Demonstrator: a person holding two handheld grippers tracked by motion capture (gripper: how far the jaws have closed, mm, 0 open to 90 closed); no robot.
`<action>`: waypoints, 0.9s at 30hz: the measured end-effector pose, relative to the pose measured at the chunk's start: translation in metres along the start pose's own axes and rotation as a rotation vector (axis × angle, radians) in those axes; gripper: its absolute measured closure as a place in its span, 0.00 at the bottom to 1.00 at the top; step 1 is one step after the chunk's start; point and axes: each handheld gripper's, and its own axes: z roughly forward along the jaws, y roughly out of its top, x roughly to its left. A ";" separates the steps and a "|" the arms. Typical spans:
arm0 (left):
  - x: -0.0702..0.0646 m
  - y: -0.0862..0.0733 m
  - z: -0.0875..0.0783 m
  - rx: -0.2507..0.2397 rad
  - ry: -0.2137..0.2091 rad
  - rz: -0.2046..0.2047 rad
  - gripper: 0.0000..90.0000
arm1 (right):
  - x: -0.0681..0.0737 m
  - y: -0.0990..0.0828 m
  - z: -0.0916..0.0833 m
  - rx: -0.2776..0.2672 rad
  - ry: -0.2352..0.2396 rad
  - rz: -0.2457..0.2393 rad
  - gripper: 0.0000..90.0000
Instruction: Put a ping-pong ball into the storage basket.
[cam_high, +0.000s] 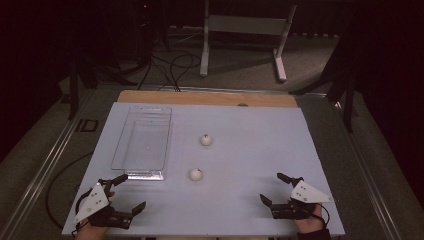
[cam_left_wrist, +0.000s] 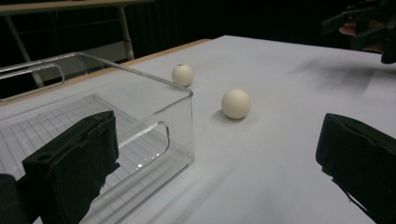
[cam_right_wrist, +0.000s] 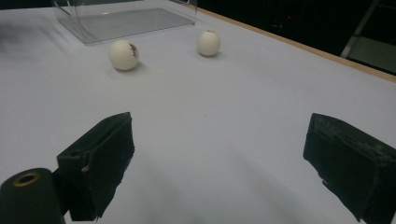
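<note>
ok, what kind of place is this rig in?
Most likely a lab or studio set up for recording, not a home. Dark surroundings ring a plain white table, loose cables run across the floor behind it, and a metal stand sits beyond. A clear bin and two white balls look staged.
</note>
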 end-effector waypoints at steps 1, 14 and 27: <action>0.000 0.001 0.000 -0.004 -0.003 0.000 0.00 | 0.000 0.000 0.000 0.002 -0.002 -0.001 0.09; 0.001 0.043 -0.003 0.019 -0.039 0.023 0.00 | -0.001 0.002 -0.001 -0.002 -0.001 0.004 0.09; 0.001 0.077 0.001 0.129 -0.102 0.039 0.00 | -0.001 0.003 -0.001 -0.008 0.011 0.013 0.09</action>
